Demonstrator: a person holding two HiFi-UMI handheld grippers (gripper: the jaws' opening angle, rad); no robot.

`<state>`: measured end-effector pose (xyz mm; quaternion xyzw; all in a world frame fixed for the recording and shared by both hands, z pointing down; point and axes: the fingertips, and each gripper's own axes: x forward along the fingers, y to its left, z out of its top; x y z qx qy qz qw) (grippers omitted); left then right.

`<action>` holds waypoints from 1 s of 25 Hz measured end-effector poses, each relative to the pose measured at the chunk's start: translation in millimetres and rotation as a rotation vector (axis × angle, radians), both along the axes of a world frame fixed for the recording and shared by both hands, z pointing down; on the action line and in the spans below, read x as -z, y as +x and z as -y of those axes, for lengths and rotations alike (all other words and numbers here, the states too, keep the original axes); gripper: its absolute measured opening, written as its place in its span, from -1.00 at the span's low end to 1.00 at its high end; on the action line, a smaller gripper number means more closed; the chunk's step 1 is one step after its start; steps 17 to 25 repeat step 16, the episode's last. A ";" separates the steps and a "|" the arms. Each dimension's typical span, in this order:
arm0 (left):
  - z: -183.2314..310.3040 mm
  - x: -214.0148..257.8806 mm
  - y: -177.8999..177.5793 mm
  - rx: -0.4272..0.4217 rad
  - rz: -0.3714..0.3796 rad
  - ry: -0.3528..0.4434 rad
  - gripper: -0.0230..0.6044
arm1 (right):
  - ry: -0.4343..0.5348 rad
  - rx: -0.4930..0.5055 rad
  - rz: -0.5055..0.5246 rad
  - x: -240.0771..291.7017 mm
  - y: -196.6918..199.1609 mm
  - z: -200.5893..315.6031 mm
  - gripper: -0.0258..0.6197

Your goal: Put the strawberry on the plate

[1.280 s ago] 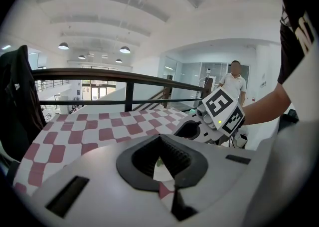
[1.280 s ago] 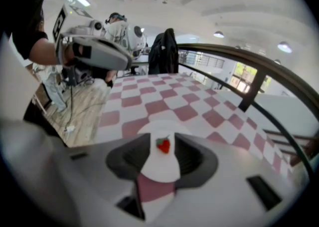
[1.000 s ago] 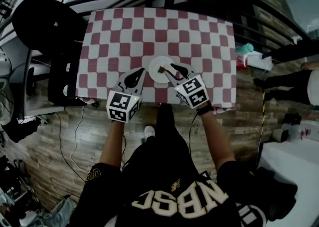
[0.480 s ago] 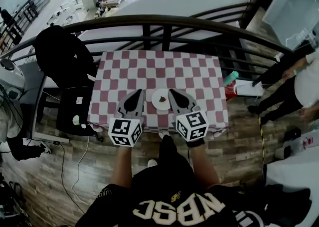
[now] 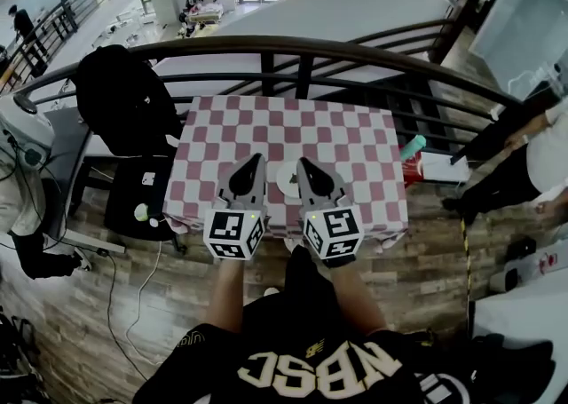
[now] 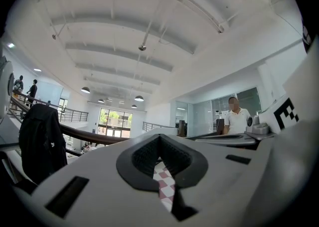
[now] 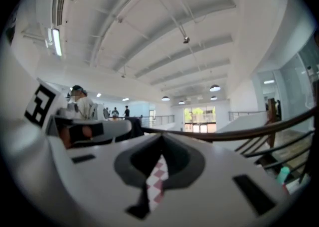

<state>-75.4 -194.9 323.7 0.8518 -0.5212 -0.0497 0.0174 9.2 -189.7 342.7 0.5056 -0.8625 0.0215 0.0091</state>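
The right gripper (image 5: 303,164) is shut tight on nothing, and the left gripper (image 5: 256,160) beside it is just as closed and empty. Both are held level, high above the table. The strawberry is too small from up here to pick out for certain. It looks to sit on the white plate (image 5: 284,184) between the two gripper tips. I'd expect the berry to be light, soft and easily bruised, best pinched gently across its widest part rather than by the leaves. The plate rests near the front edge of the red-and-white checked cloth (image 5: 355,149). No label shows on it. The only readable writing is on the person's black shirt (image 5: 266,336), seemingly "NBSC" seen upside down. The gripper cubes carry square black-and-white markers.
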 end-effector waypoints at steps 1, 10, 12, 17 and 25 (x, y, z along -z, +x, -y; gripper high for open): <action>-1.7 2.8 0.1 0.000 -0.003 0.012 -0.89 | 0.001 0.002 -0.001 0.2 -1.9 -1.7 -0.86; -9.0 4.8 0.9 0.017 0.000 0.074 -0.88 | -0.002 -0.029 0.003 -7.0 -1.8 -5.1 -0.86; -6.3 0.2 0.3 0.019 -0.001 0.064 -0.88 | -0.001 -0.036 0.002 -7.8 -1.3 -1.1 -0.86; 5.7 -12.9 -2.0 0.035 0.014 0.028 -0.88 | 0.000 -0.047 -0.008 -9.4 -1.3 10.4 -0.86; 5.7 -12.9 -2.0 0.035 0.014 0.028 -0.88 | 0.000 -0.047 -0.008 -9.4 -1.3 10.4 -0.86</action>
